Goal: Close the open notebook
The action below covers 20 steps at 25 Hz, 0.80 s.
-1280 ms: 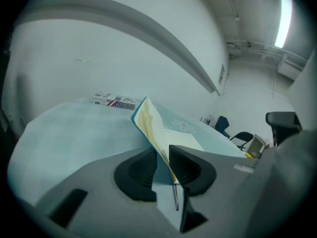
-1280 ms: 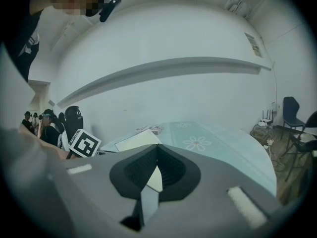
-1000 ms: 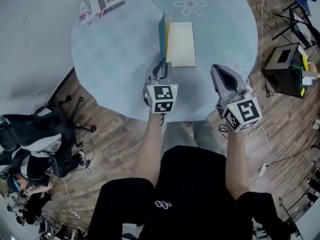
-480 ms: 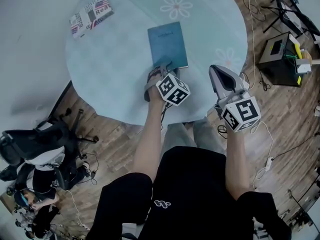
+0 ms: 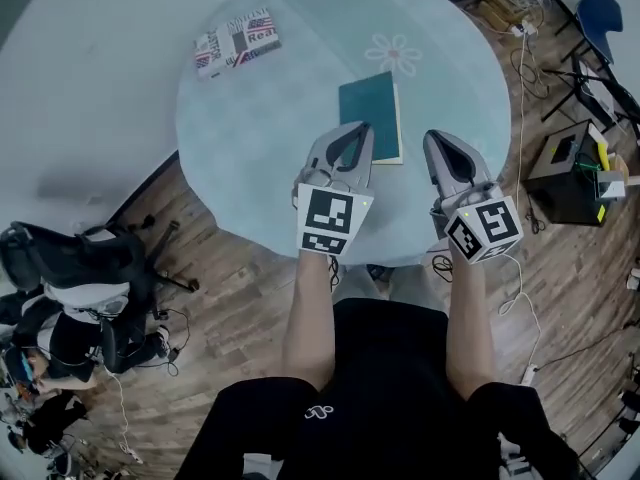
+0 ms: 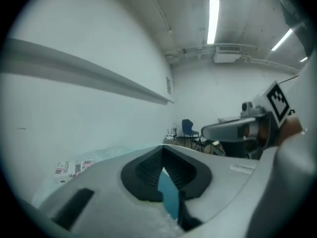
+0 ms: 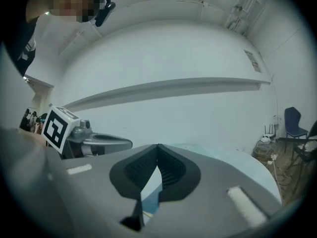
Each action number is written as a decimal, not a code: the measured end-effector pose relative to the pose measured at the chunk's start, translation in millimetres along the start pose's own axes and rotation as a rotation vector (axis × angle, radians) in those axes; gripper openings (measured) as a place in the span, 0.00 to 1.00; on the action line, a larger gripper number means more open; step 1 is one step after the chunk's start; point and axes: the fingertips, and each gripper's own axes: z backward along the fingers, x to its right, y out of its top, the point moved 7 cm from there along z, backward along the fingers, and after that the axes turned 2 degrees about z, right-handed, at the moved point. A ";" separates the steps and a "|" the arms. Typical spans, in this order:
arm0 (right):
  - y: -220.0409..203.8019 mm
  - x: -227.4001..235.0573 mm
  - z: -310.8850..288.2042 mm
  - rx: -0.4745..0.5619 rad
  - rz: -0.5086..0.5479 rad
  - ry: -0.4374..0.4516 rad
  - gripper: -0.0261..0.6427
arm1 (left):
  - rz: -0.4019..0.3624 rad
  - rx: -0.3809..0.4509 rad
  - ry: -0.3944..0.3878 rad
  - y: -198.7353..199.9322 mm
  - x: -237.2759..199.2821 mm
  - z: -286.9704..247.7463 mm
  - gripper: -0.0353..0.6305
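The notebook [image 5: 371, 118] lies closed on the round light-blue table [image 5: 250, 148], teal cover up, its page edges showing on the right. My left gripper [image 5: 352, 133] hovers above the notebook's near left corner, clear of it, with its jaws closed together on nothing. My right gripper [image 5: 440, 143] hangs level to the right of the notebook, over the table's near edge, also shut and empty. In the left gripper view the left gripper [image 6: 162, 152] shows the teal notebook [image 6: 169, 197] below its jaws. The right gripper view shows the right gripper [image 7: 157, 150] shut.
A flag-print magazine [image 5: 236, 42] lies at the table's far left. Flower prints [image 5: 396, 53] mark the tablecloth. On the wooden floor to the right stand a black box [image 5: 565, 173] and a blue chair [image 5: 600, 13], with cables. A seated person [image 5: 60, 298] is at lower left.
The notebook's cover, upright a second ago, fell shut and now lies flat. My left gripper pressed down on it, then rose clear; both grippers are higher now.
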 end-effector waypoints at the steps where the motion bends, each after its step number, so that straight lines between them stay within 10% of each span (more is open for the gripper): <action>1: 7.0 -2.6 -5.4 0.021 0.005 0.009 0.06 | 0.015 0.053 0.034 15.5 -10.1 8.1 0.06; 10: 69.6 -18.1 -21.2 0.168 0.035 0.004 0.06 | 0.197 0.301 0.304 75.6 -55.9 68.4 0.06; 20: 90.3 -24.1 -25.4 0.146 0.090 -0.008 0.06 | 0.152 0.309 0.300 90.5 -40.6 71.0 0.06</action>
